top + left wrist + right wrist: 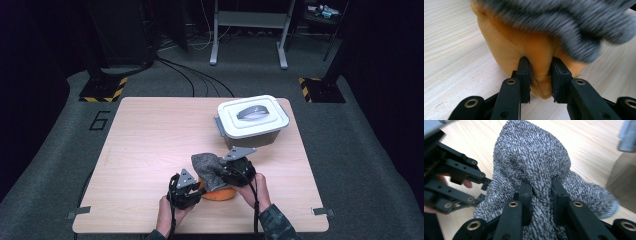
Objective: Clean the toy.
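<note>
At lower centre of the high view, the left claw pinches a soft orange plush piece; the right claw pinches the speckled grey knitted sock covering it.

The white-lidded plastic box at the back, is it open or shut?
Shut: the white lid with its grey handle lies flat over the taupe plastic box.

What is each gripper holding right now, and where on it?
The left gripper pinches the lower edge of the orange plush piece. The right gripper pinches a bunched fold of the grey knitted cloth draped over it.
</note>
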Demonstrator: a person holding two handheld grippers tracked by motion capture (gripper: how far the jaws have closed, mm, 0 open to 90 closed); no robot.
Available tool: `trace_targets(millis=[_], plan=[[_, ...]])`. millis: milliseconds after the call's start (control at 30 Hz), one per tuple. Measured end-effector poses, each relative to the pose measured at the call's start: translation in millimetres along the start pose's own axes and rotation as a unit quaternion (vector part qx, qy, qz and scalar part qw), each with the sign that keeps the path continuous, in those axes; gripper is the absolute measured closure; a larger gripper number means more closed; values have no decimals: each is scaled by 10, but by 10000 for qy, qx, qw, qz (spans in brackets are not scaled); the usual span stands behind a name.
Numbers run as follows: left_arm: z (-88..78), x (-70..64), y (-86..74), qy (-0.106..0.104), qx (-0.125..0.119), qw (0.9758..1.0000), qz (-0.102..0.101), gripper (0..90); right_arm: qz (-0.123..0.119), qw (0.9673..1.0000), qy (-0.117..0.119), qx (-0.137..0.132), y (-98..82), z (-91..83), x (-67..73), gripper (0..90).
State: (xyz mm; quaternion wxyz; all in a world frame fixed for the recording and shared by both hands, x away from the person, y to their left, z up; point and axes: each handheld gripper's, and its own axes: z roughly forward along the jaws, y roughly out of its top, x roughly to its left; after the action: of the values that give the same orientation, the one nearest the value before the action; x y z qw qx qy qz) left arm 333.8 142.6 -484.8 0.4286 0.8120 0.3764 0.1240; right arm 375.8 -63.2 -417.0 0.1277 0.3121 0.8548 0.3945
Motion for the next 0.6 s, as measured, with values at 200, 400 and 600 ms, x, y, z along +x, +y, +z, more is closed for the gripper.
trace_targets(millis=[200, 400, 600], plan=[[6, 31, -26, 18, -39, 9999, -145, 739, 30, 9995, -158, 256, -33, 77, -38, 745], [7, 47, -39, -33, -60, 9998, -211, 738, 275, 9984, -341, 369, -196, -39, -194, 746], [5, 44, -51, -45, -99, 9998, -178, 736, 688, 9949, -534, 516, -430, -152, -369, 745]])
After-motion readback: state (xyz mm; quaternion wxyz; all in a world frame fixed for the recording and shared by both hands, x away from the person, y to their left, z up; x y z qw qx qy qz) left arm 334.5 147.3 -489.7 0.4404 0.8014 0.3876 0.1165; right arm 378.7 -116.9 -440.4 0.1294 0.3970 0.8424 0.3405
